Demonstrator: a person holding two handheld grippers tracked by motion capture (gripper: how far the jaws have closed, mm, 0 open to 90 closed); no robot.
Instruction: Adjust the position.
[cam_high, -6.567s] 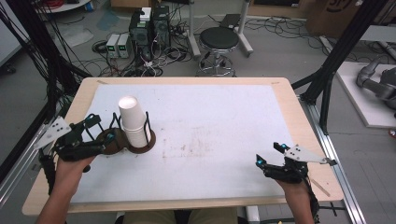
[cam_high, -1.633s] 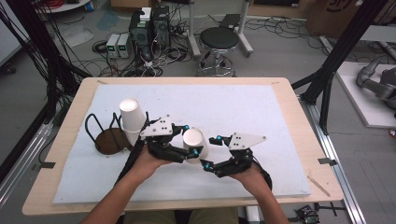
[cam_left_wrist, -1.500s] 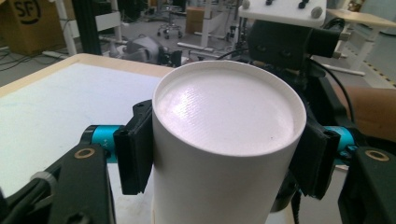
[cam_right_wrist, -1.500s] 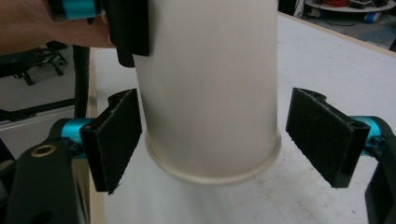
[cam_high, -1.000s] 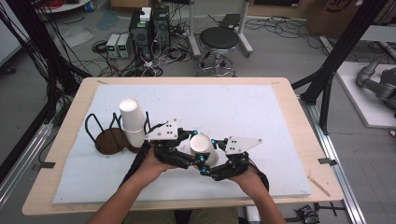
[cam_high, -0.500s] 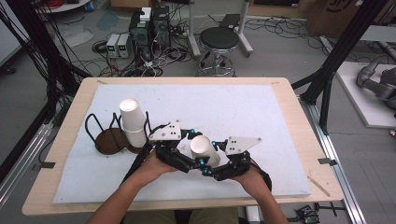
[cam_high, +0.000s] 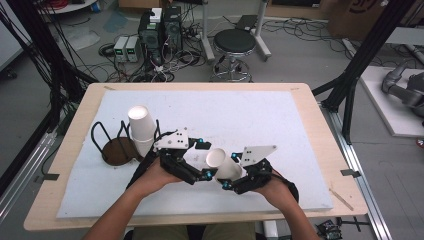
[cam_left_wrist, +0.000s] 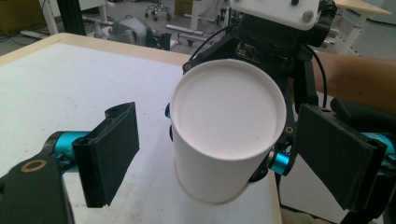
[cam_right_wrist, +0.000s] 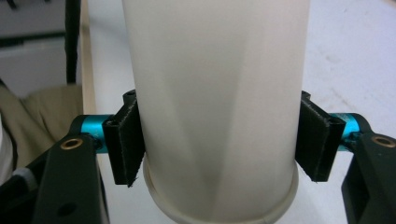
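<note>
Seen along the left tongs (cam_left_wrist: 212, 158), the two black pads (cam_left_wrist: 112, 151) stand wide apart, having just been opening, with a white paper cup (cam_left_wrist: 224, 130) between them, clear of both pads. The cup's closed base faces the camera and its rim points down and away. Directly behind the cup, the right tongs (cam_left_wrist: 275, 161) grip it, topped by a pale plate, with a forearm (cam_left_wrist: 355, 81) beyond. Below lies the white desk (cam_left_wrist: 56, 79).

No legible text or labels
</note>
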